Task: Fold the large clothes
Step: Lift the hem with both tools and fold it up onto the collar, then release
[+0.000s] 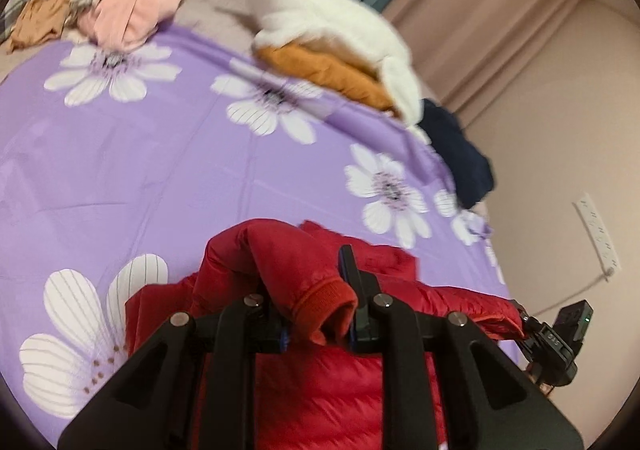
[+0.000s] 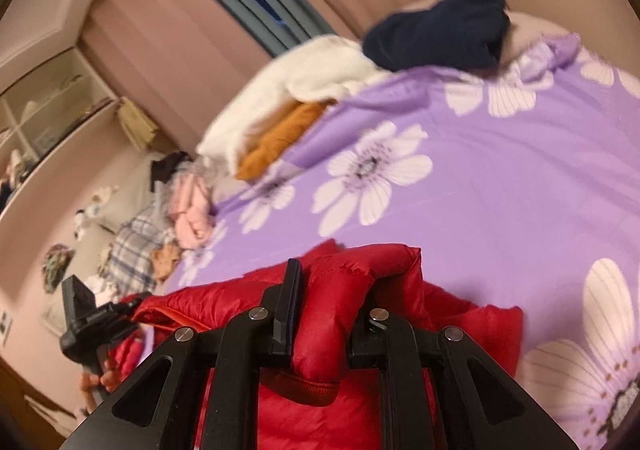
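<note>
Red puffer jacket (image 1: pixel 320 390) lay at the bottom centre of both views, on a purple flowered sheet (image 1: pixel 160 170). In the left wrist view, left gripper (image 1: pixel 316 290) pinched on a sleeve's ribbed cuff (image 1: pixel 332 302), fabric bunched between the jaws. In the right wrist view, right gripper (image 2: pixel 332 286) clamped on a thick fold of the same jacket (image 2: pixel 340 290). Other gripper seen at each frame's lower edge, right one (image 1: pixel 556 342) at lower right, left one (image 2: pixel 92 326) at lower left. Farther up the left view: white fleece (image 1: pixel 320 18) over an orange garment (image 1: pixel 332 78) at upper centre, navy garment (image 1: pixel 460 154) at right, pink clothes (image 1: pixel 136 6) at upper left. Curtains (image 1: pixel 480 10) behind.
</note>
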